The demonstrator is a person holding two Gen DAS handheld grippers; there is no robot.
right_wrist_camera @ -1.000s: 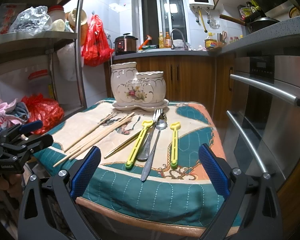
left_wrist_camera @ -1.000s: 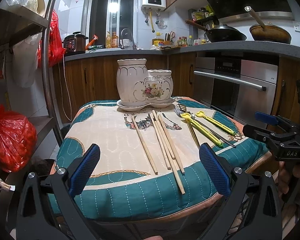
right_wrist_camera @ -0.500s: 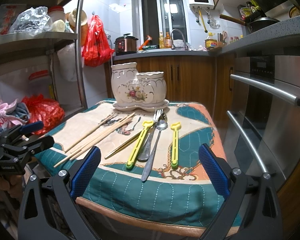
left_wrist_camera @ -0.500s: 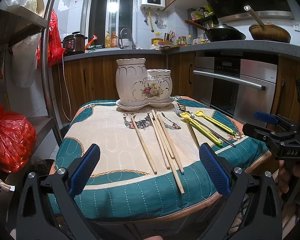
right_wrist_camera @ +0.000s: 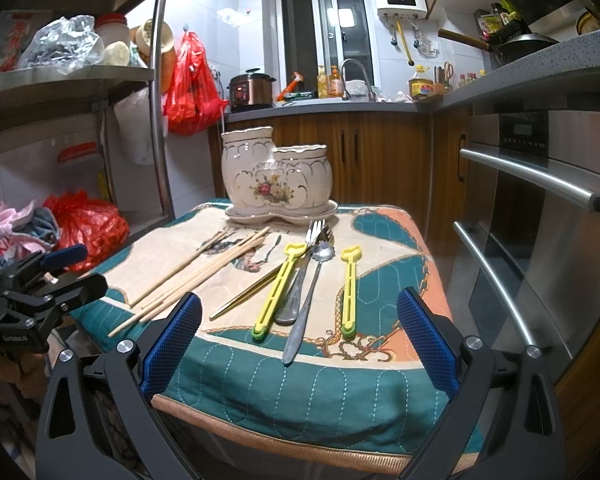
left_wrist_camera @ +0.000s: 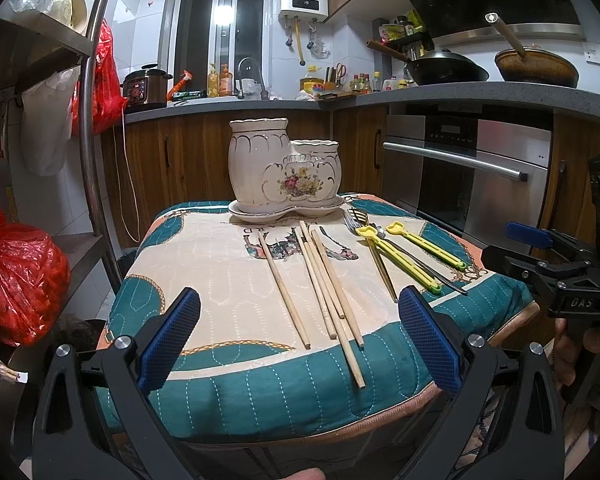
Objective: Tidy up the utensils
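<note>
Both grippers — left gripper (left_wrist_camera: 300,340) and right gripper (right_wrist_camera: 298,340) — hover spread wide and empty before the cushioned table (left_wrist_camera: 228,392), where chopsticks (left_wrist_camera: 324,288), tongs (right_wrist_camera: 278,290) and what looks like a spoon (right_wrist_camera: 308,296) lie sorted, awaiting the ceramic holder (left_wrist_camera: 284,172).

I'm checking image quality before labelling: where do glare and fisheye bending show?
Left wrist view: a bright lamp glare blooms at the window, and the steel shelf pole bows strongly. Right wrist view: the stainless oven handle curves, while the wooden chopsticks stay sharp.
</note>
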